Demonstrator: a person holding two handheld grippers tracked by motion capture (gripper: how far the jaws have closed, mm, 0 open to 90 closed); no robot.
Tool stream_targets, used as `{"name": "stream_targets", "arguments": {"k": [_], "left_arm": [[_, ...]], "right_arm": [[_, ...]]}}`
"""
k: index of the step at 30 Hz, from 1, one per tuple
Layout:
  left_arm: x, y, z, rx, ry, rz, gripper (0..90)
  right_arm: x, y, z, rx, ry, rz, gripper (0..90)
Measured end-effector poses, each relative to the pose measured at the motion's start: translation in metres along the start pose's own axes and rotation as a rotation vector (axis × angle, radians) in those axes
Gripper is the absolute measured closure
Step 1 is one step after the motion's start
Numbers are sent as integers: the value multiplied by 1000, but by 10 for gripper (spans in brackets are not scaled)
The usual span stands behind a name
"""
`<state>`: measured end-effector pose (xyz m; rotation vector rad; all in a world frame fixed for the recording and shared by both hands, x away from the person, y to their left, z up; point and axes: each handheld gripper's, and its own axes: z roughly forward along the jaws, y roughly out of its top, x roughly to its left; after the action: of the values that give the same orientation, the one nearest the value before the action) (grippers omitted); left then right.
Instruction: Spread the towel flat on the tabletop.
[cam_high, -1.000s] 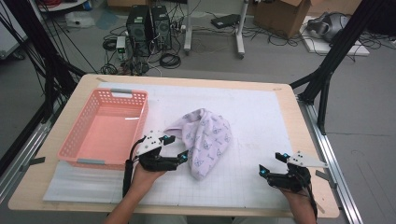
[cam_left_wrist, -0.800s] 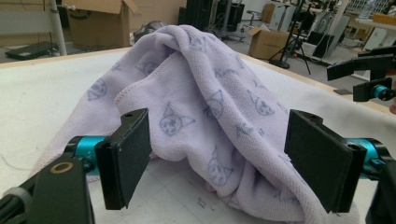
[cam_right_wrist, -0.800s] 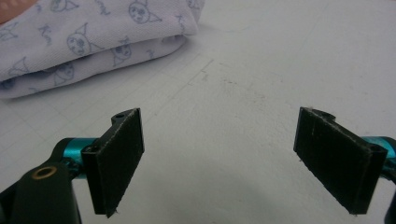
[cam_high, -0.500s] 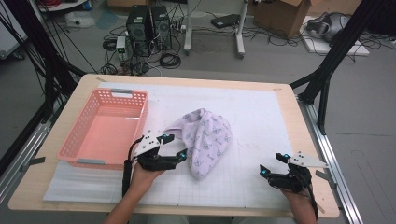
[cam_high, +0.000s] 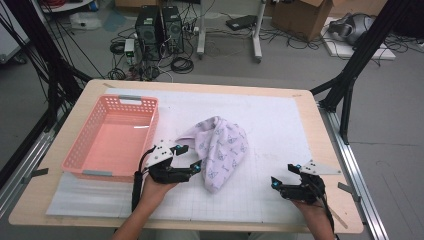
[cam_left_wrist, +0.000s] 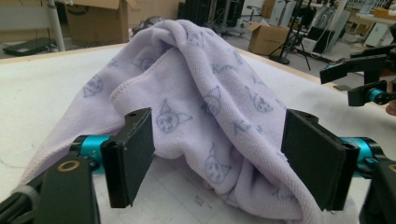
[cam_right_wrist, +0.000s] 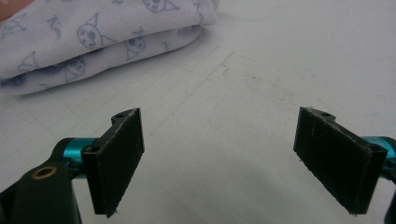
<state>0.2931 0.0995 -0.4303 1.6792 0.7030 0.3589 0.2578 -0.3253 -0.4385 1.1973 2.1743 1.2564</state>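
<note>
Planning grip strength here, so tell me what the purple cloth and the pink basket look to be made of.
Cloth: soft fleecy or terry fabric, matte, with a fuzzy nap, stitched hem and printed cat faces. Basket: likely moulded plastic, smooth with a slight sheen, lattice-holed walls.

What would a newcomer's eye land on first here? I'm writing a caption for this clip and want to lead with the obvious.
First the crumpled lilac towel with its cat-face print, heaped mid-table on the white mat. Next the empty pink basket at the table's left side. Then the left gripper, jaws wide and just closing in on the towel's edge without pressing it, while the right gripper rests open over bare mat near the right front corner.
</note>
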Motion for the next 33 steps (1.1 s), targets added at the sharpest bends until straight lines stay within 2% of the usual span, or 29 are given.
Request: {"name": "stream_targets", "arguments": {"k": [4, 7, 11, 13, 15, 16, 18, 20, 22, 23, 24, 25, 26, 28, 30, 32, 33], "left_arm": [[2, -1, -1, 6, 12, -7, 273], [4, -1, -4, 8, 20, -18, 273], [5, -1, -4, 3, 26, -20, 278], [5, -1, -4, 7, 28, -17, 282], [4, -1, -2, 10, 27, -17, 284], [3, -1, -1, 11, 21, -13, 284], [3, -1, -1, 14, 20, -12, 285], [2, -1, 0, 12, 19, -16, 285], [2, -1, 0, 10, 19, -17, 284], [2, -2, 0, 10, 18, -18, 285], [2, -2, 0, 11, 18, -16, 286], [2, -2, 0, 11, 18, -16, 286], [2, -2, 1, 16, 13, -15, 288], [2, -2, 2, 15, 10, -13, 294], [2, -2, 2, 15, 11, -12, 296], [2, -2, 2, 18, 15, -16, 296], [2, -2, 2, 17, 18, -17, 296]], "right_arm": [[8, 7, 20, 43, 33, 3, 163], [17, 16, 36, 64, 78, -29, 193], [28, 24, 60, 110, 96, -48, 203], [32, 27, 70, 146, 91, -41, 335], [34, 28, 73, 136, 79, -58, 367], [38, 32, 79, 123, 99, -52, 429], [43, 36, 88, 133, 114, -39, 410], [50, 40, 95, 136, 99, -62, 469], [57, 41, 97, 139, 27, -123, 576], [57, 41, 98, 135, 25, -127, 626], [57, 41, 98, 130, 31, -128, 772], [57, 41, 98, 130, 31, -128, 772], [57, 41, 97, 128, 45, -137, 892], [56, 41, 96, 121, 70, -133, 894], [51, 41, 92, 97, 101, -81, 895], [46, 41, 88, 77, 108, -53, 894], [44, 41, 85, 69, 98, -35, 875]]}}
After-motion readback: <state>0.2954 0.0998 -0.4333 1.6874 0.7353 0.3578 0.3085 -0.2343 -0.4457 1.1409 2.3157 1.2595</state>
